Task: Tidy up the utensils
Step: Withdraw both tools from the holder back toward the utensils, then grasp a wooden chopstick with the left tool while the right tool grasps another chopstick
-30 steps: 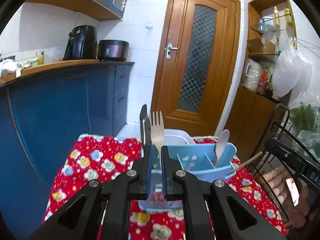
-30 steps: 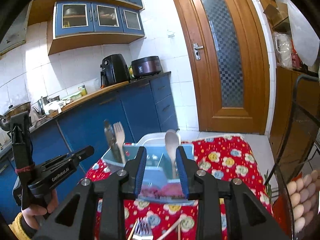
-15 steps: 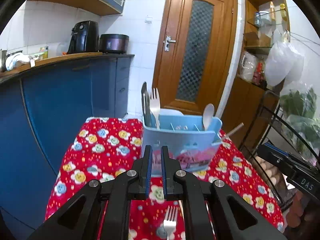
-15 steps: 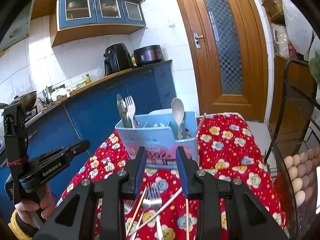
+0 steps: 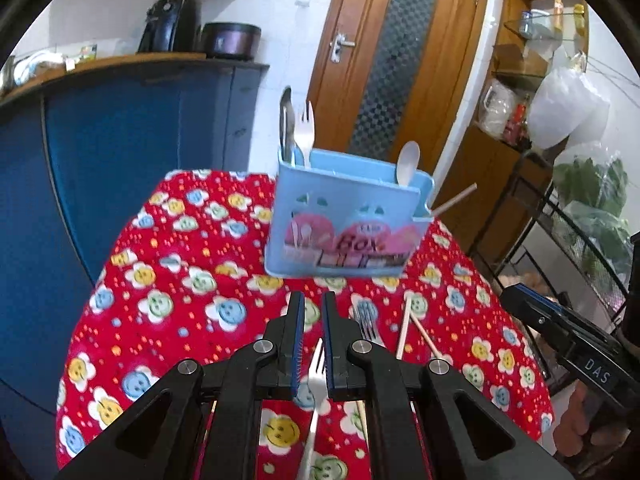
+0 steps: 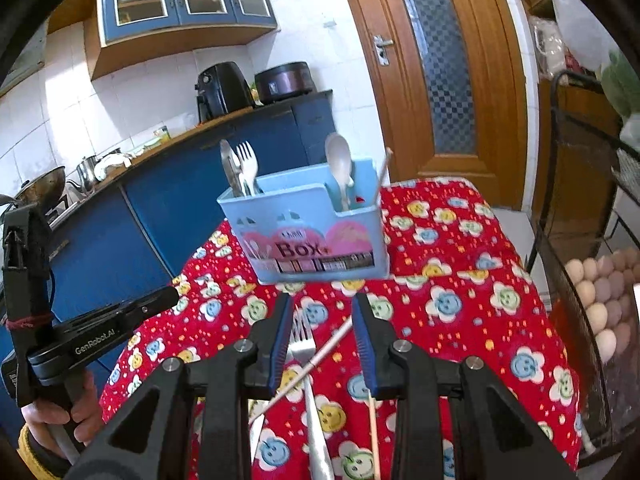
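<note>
A light blue utensil box (image 5: 344,224) (image 6: 312,232) stands on the red flowered cloth (image 5: 192,280). It holds a metal utensil, a white fork (image 5: 306,128), a white spoon (image 5: 408,160) and one chopstick. My left gripper (image 5: 313,300) hovers short of the box, shut on nothing. A metal fork (image 5: 316,364) lies on the cloth under its narrow gap. My right gripper (image 6: 322,300) is open and holds nothing. Below it lie a fork (image 6: 304,344) and a chopstick (image 6: 320,360), both loose on the cloth.
Another fork (image 5: 366,320) and two chopsticks (image 5: 404,328) lie in front of the box. Blue cabinets (image 5: 120,140) run along the left. A black wire rack with eggs (image 6: 600,292) stands close on the right. A wooden door (image 5: 392,60) is behind the table.
Both grippers have sunk and drawn back from the box and tilted downward. The loose forks and chopsticks on the cloth have come into view. Neither gripper's jaws have changed.
</note>
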`<state>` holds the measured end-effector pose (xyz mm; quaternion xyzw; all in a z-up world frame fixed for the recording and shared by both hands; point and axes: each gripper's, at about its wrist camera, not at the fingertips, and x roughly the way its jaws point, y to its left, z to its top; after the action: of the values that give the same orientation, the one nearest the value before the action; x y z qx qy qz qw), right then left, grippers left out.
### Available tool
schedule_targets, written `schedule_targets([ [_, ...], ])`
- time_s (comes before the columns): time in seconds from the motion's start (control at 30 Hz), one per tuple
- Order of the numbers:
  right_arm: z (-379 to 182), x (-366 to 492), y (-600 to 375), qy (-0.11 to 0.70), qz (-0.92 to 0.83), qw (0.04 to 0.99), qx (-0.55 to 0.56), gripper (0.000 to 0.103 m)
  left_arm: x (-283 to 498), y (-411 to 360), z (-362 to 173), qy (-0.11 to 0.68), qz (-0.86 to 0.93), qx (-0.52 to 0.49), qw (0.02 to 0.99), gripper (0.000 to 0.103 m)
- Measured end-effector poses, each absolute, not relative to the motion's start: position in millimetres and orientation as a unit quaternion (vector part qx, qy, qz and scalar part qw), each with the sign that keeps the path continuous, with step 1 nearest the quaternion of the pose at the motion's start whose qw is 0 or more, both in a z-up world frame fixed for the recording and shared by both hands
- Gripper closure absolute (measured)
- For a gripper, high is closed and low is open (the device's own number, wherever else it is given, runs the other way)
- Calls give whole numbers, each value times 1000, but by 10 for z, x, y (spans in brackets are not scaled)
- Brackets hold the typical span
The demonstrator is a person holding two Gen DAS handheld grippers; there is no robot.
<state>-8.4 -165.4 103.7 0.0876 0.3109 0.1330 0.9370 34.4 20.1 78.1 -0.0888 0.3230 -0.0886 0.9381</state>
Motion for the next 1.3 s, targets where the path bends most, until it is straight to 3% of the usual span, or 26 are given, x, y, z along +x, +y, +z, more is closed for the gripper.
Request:
schedule_targets([
  [0.7, 377, 258, -1902, 416, 103, 895, 126, 70, 751, -193, 65, 435, -144, -100, 883, 95],
  [1.3, 286, 285, -1986, 421, 118, 889, 134, 70, 919, -336, -148, 473, -131, -79, 868, 95],
])
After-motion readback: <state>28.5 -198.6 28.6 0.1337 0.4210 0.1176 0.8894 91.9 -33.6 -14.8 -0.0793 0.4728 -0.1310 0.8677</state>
